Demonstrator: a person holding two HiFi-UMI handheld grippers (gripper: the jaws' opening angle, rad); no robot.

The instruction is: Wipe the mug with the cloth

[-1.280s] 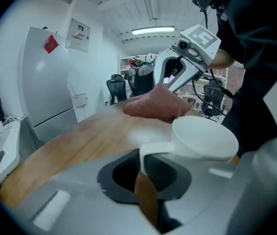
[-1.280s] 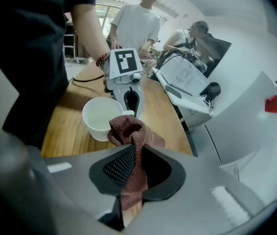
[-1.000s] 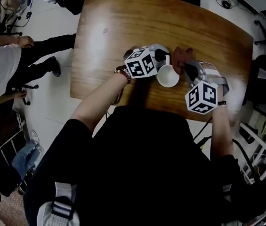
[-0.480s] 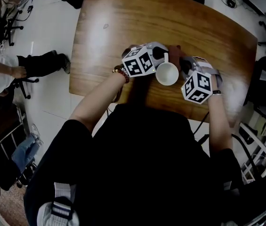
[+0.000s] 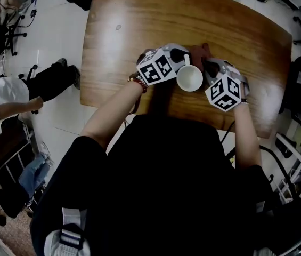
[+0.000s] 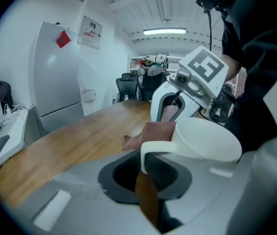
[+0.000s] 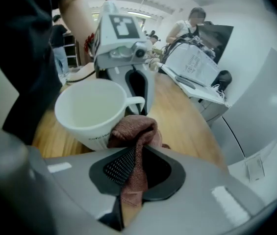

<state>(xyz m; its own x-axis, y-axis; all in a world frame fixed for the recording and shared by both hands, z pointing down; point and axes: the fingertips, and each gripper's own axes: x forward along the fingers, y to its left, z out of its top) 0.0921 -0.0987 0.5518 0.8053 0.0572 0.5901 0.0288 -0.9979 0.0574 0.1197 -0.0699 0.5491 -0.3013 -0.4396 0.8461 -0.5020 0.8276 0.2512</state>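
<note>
Counting one mug (image 5: 189, 80), one cloth (image 7: 133, 129)

A black short-sleeved shirt (image 5: 161, 185) and a beaded wrist bracelet (image 5: 139, 82) are worn.

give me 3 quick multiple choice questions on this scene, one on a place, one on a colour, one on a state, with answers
1. Where does the mug stand? A on the wooden table; B on the floor; C on a chair.
2. What colour is the cloth? A white; B reddish brown; C blue.
3. What state is the right gripper in? A open, empty; B shut on the mug; C shut on the cloth.
Answers: 1 A, the head view shows it standing there. 2 B, the right gripper view shows its reddish-brown weave. 3 C, the cloth runs pinched between its closed jaws.
</note>
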